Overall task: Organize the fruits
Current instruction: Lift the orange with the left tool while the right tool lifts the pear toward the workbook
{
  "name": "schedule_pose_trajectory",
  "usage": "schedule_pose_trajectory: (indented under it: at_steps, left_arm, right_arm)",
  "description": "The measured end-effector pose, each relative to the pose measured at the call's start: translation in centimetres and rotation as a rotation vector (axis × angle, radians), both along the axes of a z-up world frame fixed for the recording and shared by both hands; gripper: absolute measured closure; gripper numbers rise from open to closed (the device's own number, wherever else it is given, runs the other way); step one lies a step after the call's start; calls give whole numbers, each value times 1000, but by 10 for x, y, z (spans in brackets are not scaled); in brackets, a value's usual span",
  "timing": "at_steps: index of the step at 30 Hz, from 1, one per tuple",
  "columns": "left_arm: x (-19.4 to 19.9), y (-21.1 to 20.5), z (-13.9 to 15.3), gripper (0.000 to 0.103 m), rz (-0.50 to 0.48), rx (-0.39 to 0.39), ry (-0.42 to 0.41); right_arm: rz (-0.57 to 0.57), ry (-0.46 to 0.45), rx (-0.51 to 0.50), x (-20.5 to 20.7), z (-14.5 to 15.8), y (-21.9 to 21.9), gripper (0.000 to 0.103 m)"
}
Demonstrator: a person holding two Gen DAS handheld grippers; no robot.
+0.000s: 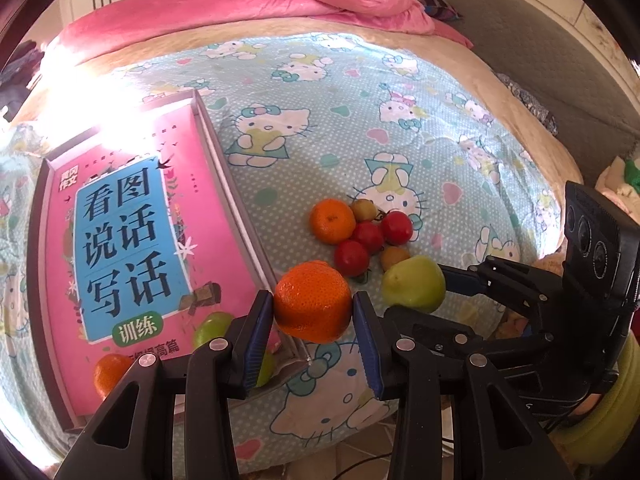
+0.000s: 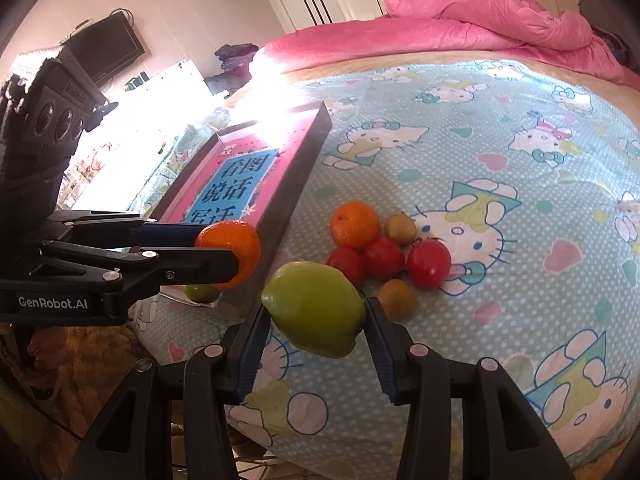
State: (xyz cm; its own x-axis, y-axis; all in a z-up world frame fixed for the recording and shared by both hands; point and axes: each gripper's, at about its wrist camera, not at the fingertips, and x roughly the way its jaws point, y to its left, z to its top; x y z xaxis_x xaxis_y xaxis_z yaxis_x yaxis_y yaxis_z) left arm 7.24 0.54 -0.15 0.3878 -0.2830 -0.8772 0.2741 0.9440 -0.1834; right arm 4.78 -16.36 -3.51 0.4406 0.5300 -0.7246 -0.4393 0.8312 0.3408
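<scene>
Both grippers hold fruit above the near edge of the bed, beside the pink box tray.

The left gripper (image 1: pixel 313 312) has its 2 blue-padded fingers pressed against the sides of a mandarin (image 1: pixel 312 301), lifted by the tray's (image 1: pixel 236 200) near corner. The right gripper (image 2: pixel 318 322) pinches a green apple (image 2: pixel 314 308) the same way, just clear of the Hello Kitty sheet (image 2: pixel 520 300). On the sheet lies a touching cluster: 1 second mandarin (image 2: pixel 355 224), 3 red tomatoes (image 2: pixel 429 264) and 2 small yellow-brown fruits (image 2: pixel 396 299). Inside the tray, 1 orange fruit (image 1: pixel 110 374) and 1 green fruit (image 1: pixel 212 328) sit at its near end, partly hidden by the left gripper.
</scene>
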Motion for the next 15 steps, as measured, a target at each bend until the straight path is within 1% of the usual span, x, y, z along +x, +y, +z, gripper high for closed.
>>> schedule_pose_trajectory:
  at_steps: [5,15]
  left_arm:
    - [-3,10,4,61,24,-3,-7]
    - [-11,35,10,61,77,-6,-22]
  right_arm:
    - [6,-41,14,-4,7,0,55]
    - [36,-93,20,-8,15,11,55]
